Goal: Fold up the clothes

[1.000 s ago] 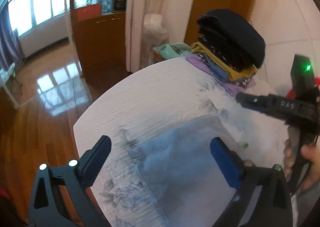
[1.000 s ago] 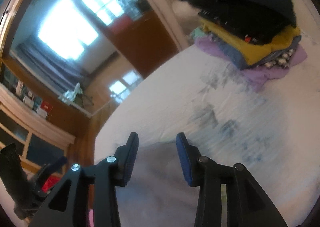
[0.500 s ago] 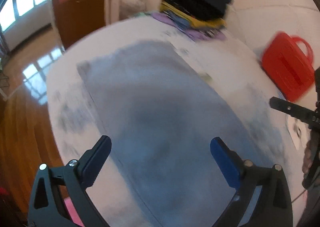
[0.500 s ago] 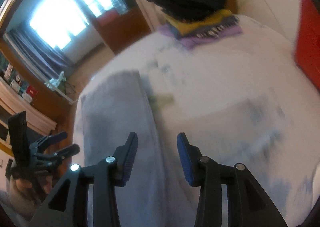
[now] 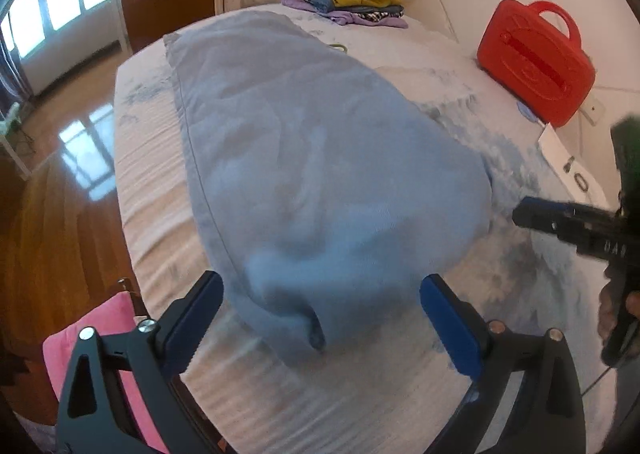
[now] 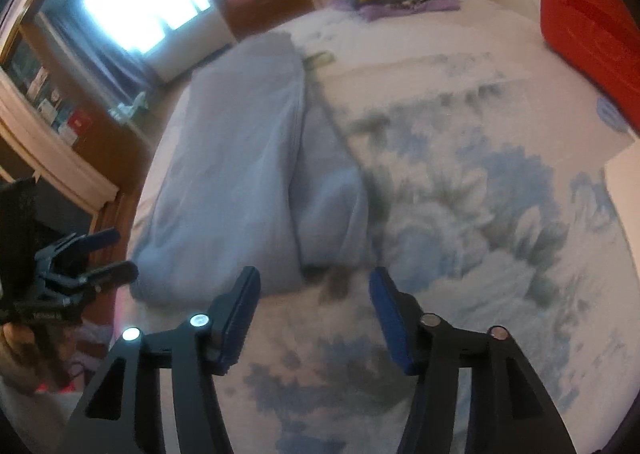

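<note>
Both grippers are seen empty over the blue garment (image 5: 320, 158) mid-frame, left gripper (image 5: 320, 322) closing from wide, right gripper (image 6: 314, 314) opening.

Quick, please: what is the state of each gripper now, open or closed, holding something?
Left gripper: open, closing slightly, holding nothing; the blue garment lies ahead between its fingers, not pinched.
Right gripper: open, opening further, holding nothing.

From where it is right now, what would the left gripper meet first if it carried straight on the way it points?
Most likely the near end of the light blue garment lying on the bed; the left gripper, jaws closing but empty, points down at it. Depth is uncertain.
</note>
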